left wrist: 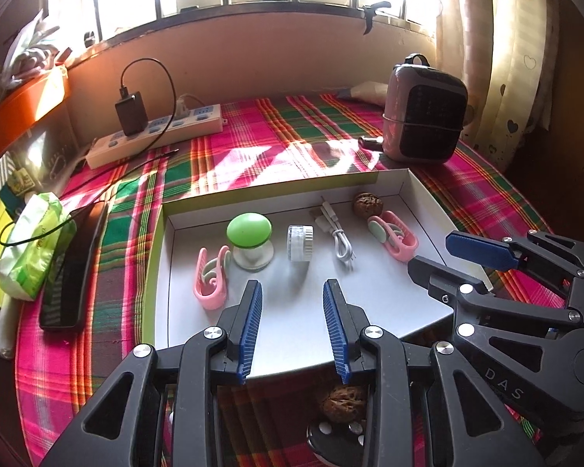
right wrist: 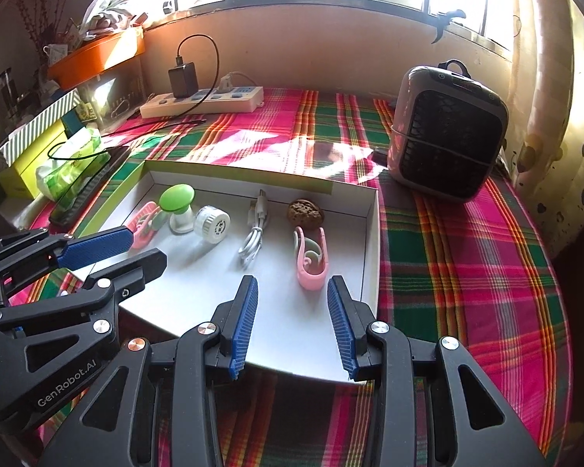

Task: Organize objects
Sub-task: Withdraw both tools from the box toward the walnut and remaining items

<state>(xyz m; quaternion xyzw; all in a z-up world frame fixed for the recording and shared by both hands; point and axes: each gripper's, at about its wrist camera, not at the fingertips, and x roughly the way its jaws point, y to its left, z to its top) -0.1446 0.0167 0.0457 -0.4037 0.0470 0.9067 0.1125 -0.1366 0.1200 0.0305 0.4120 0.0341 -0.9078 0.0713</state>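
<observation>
A shallow white box [left wrist: 393,295] [right wrist: 198,284] lies on the plaid cloth. In it lie a pink clip [left wrist: 211,280] at the left, a green-topped knob [left wrist: 250,241] [right wrist: 177,206], a white round cap [left wrist: 299,242] [right wrist: 213,223], a coiled white cable [left wrist: 340,243] [right wrist: 255,237], a walnut [left wrist: 368,204] [right wrist: 305,212] and a second pink clip [left wrist: 395,235] [right wrist: 311,258]. My left gripper [left wrist: 292,292] [right wrist: 142,249] is open and empty over the box's near edge. My right gripper [right wrist: 292,288] [left wrist: 436,249] is open and empty, just short of the second clip. Another walnut [left wrist: 344,402] lies on the cloth below my left gripper.
A pink heater [left wrist: 424,116] [right wrist: 447,128] stands at the back right. A power strip [left wrist: 155,132] [right wrist: 202,101] with a black charger lies at the back left. A phone [left wrist: 74,268] and a tissue pack [left wrist: 31,249] lie left of the box.
</observation>
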